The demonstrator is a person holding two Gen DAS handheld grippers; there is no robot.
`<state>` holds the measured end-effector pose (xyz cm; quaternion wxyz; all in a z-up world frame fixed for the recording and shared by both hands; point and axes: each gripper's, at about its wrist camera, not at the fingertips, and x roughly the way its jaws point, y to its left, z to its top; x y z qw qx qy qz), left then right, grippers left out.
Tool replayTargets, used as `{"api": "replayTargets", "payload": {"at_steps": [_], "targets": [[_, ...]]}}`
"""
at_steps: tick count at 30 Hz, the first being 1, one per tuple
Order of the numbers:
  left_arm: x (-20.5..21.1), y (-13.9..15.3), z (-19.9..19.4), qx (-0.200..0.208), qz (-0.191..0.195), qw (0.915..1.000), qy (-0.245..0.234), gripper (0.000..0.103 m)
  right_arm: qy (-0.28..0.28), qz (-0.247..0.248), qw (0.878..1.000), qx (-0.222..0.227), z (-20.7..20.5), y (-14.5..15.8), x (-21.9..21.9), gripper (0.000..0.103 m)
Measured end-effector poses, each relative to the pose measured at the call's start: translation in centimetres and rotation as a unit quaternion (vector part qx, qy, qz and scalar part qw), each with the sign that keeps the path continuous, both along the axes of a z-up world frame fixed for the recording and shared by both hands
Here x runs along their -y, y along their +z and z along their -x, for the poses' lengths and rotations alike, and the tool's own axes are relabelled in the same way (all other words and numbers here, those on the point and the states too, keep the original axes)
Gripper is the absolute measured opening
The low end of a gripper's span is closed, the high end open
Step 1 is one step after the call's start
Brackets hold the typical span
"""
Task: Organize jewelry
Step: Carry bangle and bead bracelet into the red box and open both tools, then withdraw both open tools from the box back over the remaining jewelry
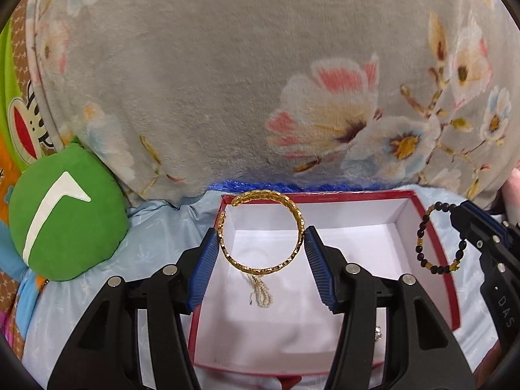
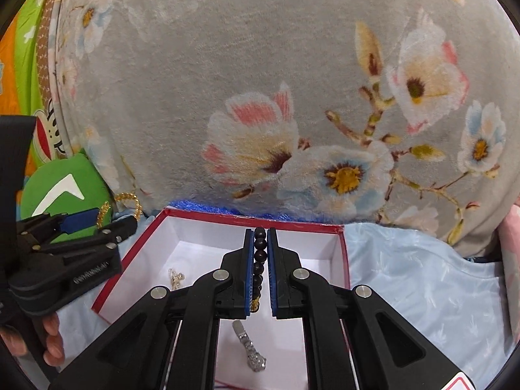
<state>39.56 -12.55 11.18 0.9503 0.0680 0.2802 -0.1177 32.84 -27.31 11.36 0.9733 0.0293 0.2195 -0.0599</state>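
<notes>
The open red box (image 1: 435, 247) lies directly below and ahead of both tools: the left tool (image 1: 263, 237) grips the upright gold bangle (image 1: 260, 263) above its interior, the right tool (image 2: 260, 260) clamps the dark bead bracelet (image 2: 260, 243) edge-on, nearer the box's right wall.

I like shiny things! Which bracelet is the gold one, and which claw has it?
The gold bangle, a plain open metal ring, sits in the left claw. The other bracelet, in the right claw, is a string of dark round beads.
</notes>
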Motion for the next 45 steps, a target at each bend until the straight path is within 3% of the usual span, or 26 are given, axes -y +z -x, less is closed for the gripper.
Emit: {"api": "replayTargets", "payload": {"at_steps": [10, 11, 12, 13, 14, 15, 20, 26, 31, 36, 42, 45], "targets": [[1.9, -3.3, -3.7, -0.029, 0.010, 0.9994, -0.012, 0.053, 0.006, -0.024, 0.999, -0.037, -4.4, -3.5, 2.0, 0.007], [2.0, -3.6, -3.8, -0.025, 0.008, 0.9996, -0.007, 0.061, 0.002, -0.023, 0.999, -0.035, -4.5, -3.7, 2.1, 0.009], [2.0, -3.8, -3.9, -0.021, 0.007, 0.9997, -0.001, 0.077, -0.001, -0.020, 0.999, -0.035, -4.4, -3.9, 2.2, 0.018], [2.0, -4.0, -4.0, -0.015, 0.010, 0.9998, 0.001, 0.081, -0.005, -0.016, 0.999, -0.031, -4.3, -4.0, 2.2, 0.025], [1.9, -4.0, -3.9, -0.006, 0.010, 0.9999, 0.006, 0.082, -0.010, -0.013, 1.000, -0.024, -4.0, -4.0, 2.3, 0.037], [1.8, -4.0, -3.7, 0.000, 0.008, 0.9999, 0.008, 0.082, -0.015, -0.008, 1.000, -0.017, -3.6, -4.0, 2.3, 0.039], [0.7, -3.7, -2.8, 0.004, 0.014, 0.9998, 0.015, 0.082, -0.013, -0.009, 1.000, 0.001, -1.3, -3.6, 2.3, 0.039], [-1.8, -2.5, 1.8, 0.022, 0.015, 0.9995, 0.017, 0.082, 0.007, -0.019, 1.000, 0.017, 5.2, -3.1, 0.6, 0.039], [-4.8, -3.1, 8.6, 0.015, -0.008, 0.9998, 0.013, 0.082, 0.030, -0.026, 0.999, 0.019, 13.3, -3.7, -1.8, 0.039], [-8.6, -5.5, 15.1, -0.028, -0.012, 0.9995, 0.012, 0.082, 0.036, -0.019, 0.999, 0.004, 21.1, -5.8, -4.5, 0.040], [-12.1, -9.2, 21.4, -0.076, -0.023, 0.9966, 0.023, 0.082, 0.043, -0.030, 0.997, -0.052, 27.7, -9.7, -7.4, 0.040], [-13.8, -11.2, 23.9, -0.111, 0.005, 0.9934, 0.028, 0.082, 0.041, -0.045, 0.995, -0.081, 30.2, -12.0, -8.5, 0.040]]}}
